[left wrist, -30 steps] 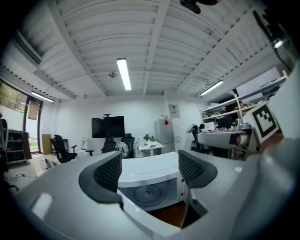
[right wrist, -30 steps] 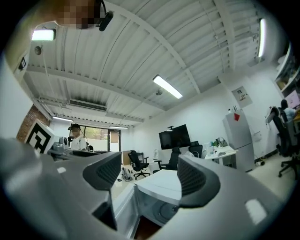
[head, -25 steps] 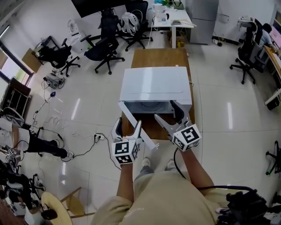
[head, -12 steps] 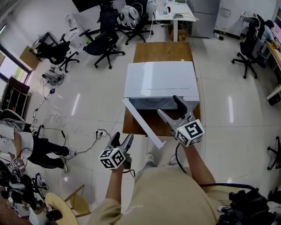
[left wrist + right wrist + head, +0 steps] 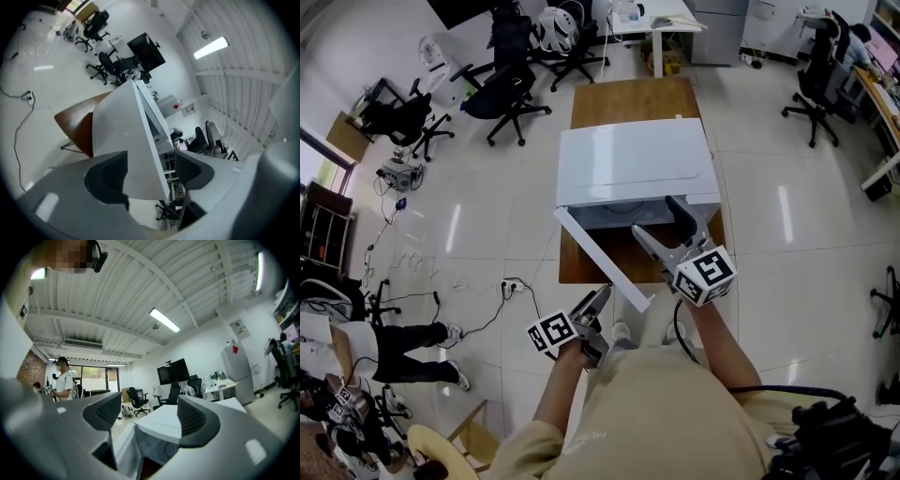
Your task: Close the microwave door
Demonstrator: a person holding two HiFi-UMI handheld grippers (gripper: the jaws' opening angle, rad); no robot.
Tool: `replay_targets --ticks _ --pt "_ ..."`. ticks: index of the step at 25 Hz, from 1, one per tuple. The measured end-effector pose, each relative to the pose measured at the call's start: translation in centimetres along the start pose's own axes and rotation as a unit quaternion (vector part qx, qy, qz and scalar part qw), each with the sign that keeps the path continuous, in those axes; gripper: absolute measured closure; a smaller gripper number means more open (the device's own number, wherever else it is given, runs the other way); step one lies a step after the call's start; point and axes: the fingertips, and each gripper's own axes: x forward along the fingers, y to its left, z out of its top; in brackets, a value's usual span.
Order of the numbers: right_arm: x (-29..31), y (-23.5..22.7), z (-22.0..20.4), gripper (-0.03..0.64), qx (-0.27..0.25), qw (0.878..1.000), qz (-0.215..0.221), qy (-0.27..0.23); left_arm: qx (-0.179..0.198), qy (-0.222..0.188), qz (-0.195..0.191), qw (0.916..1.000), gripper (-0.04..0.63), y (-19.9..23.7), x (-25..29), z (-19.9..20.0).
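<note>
A white microwave (image 5: 633,164) stands on a brown table (image 5: 628,98). Its door (image 5: 600,258) hangs open and angles out toward me at the left. My left gripper (image 5: 598,302) is low, just below and left of the door's free end. In the left gripper view the door (image 5: 126,136) stands edge-on between the jaws of the left gripper (image 5: 150,171). These jaws are closing, and a gap still shows beside the right pad. My right gripper (image 5: 654,217) is open and empty before the oven's open cavity (image 5: 164,420). The right gripper (image 5: 145,416) has nothing between its pads.
Several black office chairs (image 5: 502,89) stand behind and left of the table. Cables and a power strip (image 5: 511,286) lie on the floor at left. A white desk (image 5: 661,19) is at the back, another chair (image 5: 816,80) at right. A person (image 5: 63,378) stands far left.
My left gripper has dropped from beside the door to below its free end and rolled over. The door stays open. The right gripper has barely shifted.
</note>
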Motion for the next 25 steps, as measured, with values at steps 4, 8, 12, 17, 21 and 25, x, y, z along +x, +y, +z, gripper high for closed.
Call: replay_targets --ticks 4,8,12,17,21,25 --pt "-0.8 -0.8 1.2 0.256 -0.007 1.000 -0.018 -0.007 -0.036 0.018 0.019 0.9990 0.333 0.8 2.0 -1.2" --pt "-1.7 -1.7 3.1 0.255 -0.013 0.999 -0.047 -0.011 -0.046 0.034 0.030 0.9979 0.379 0.5 3.1 -1.2" --pt "-3.1 -3.1 4.6 0.256 -0.016 0.997 -0.078 -0.011 -0.057 0.037 0.026 0.9974 0.396 -0.5 4.4 -0.7" --pt "-4.2 -4.6 7.2 0.256 -0.021 0.993 -0.112 -0.012 -0.094 0.034 0.021 0.9948 0.396 -2.1 7.2 0.6" --pt "-4.8 -5.2 8.9 0.256 -0.027 0.990 -0.136 -0.013 -0.129 0.024 0.025 0.9910 0.399 -2.8 9.7 2.1" --pt "-6.2 -5.7 10.3 0.256 -0.033 0.986 -0.162 -0.016 -0.159 0.025 0.024 0.9867 0.402 -3.4 12.0 3.1"
